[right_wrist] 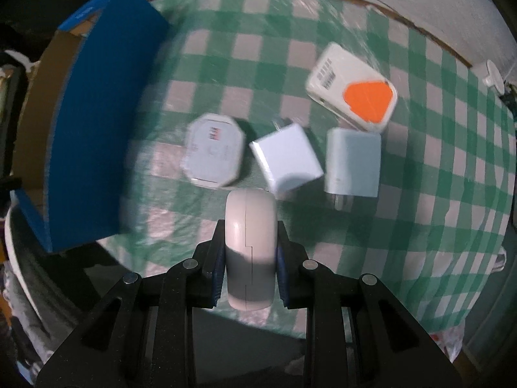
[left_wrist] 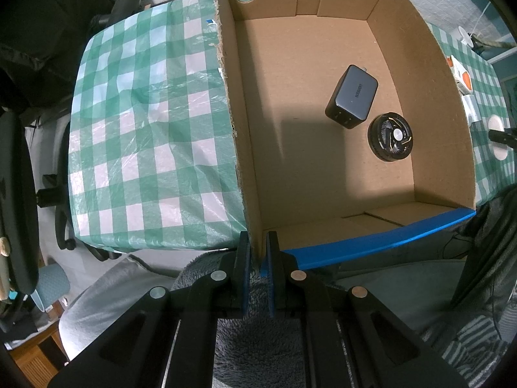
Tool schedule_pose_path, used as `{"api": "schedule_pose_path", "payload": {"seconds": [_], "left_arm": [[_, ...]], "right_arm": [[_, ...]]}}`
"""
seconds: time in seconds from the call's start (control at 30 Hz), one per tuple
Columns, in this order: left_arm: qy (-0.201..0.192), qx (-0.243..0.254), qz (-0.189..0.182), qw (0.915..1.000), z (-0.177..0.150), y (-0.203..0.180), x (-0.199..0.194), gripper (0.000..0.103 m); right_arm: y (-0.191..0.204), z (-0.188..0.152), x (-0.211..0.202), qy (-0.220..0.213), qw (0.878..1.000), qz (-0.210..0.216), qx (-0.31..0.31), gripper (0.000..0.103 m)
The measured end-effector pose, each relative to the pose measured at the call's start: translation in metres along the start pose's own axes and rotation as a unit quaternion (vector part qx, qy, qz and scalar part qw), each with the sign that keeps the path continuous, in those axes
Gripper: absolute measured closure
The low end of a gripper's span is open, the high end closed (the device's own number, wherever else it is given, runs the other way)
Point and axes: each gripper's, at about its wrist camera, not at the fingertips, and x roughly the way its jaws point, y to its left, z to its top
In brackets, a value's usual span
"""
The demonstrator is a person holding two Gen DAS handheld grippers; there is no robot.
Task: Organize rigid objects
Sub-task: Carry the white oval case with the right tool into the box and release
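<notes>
My left gripper (left_wrist: pixel 258 242) is shut on the near corner wall of the open cardboard box (left_wrist: pixel 245 168), which has blue outer sides. Inside the box lie a black charger block (left_wrist: pixel 352 97) and a round black disc (left_wrist: pixel 390 137). My right gripper (right_wrist: pixel 250 236) is shut on a rounded white case (right_wrist: pixel 250 242), held above the checked cloth. Below it on the cloth lie an octagonal white device (right_wrist: pixel 213 153), a white cube charger (right_wrist: pixel 286 158), a pale blue charger (right_wrist: pixel 352 161) and a white packet with an orange patch (right_wrist: pixel 353 85). The box's blue side (right_wrist: pixel 93 123) stands at the left.
A green and white checked cloth (left_wrist: pixel 145 135) covers the table. The table's near edge drops off just under both grippers. A white round fitting (right_wrist: pixel 492 72) sits at the far right edge. Chairs and dark clutter (left_wrist: pixel 19 161) stand left of the table.
</notes>
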Motion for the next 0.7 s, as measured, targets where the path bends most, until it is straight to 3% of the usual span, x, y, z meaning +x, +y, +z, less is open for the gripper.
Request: {"api": "schedule_pose_path", "payload": {"seconds": [0.33,0.7], "left_arm": [[-0.001,0.000,-0.001,1.0000,0.002,-0.002,-0.001,0.096],[-0.001,0.002,0.000,1.0000,0.005,-0.002,-0.003,0.096]], "right_arm": [[0.056,0.011,-0.052,-0.034,0.998,0.023,-0.057,0.078],[0.134,0.032,-0.071,-0.060,0.991,0.047,-0.110,0.078]]}}
